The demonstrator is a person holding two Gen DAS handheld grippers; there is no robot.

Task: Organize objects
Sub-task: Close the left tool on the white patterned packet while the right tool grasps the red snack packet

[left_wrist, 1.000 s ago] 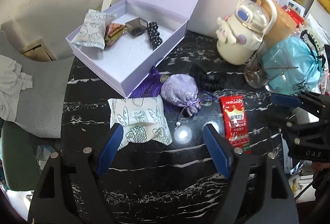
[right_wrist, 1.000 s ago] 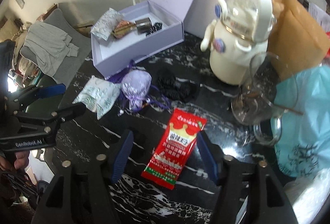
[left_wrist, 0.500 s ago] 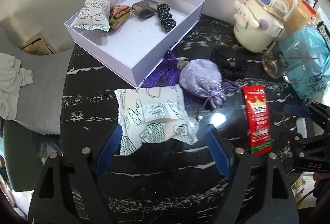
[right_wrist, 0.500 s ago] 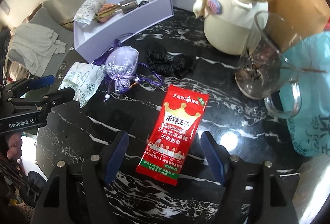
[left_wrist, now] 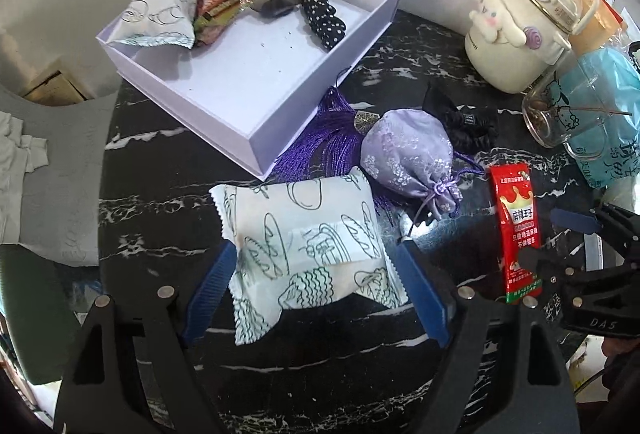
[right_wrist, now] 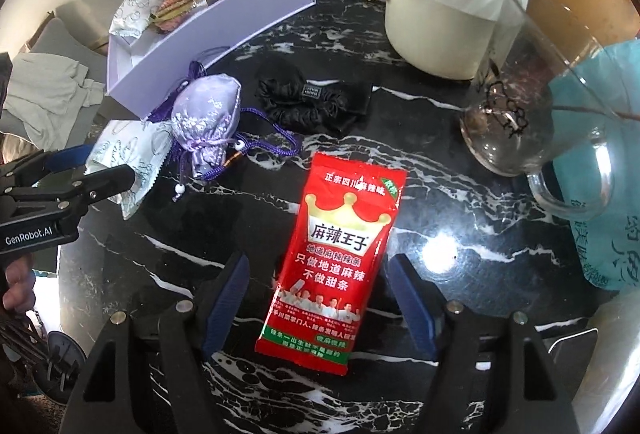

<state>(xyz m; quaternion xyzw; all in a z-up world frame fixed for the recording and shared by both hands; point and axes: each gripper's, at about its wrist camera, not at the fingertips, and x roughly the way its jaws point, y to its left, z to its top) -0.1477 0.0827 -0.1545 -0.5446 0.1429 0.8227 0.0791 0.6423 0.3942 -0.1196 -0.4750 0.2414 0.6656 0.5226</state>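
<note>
Both tools lowered | left tool (left_wrist: 316, 290) open astride bread packet (left_wrist: 308, 246) | right tool (right_wrist: 320, 304) open astride red sachet (right_wrist: 338, 258) | purple pouch (left_wrist: 408, 158) beside

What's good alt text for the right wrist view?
The right gripper hangs open over a red snack packet lying flat on a black marble table, one finger on each side. Beyond lie a lilac pouch, a black scrunchie and an open lavender box.
</note>
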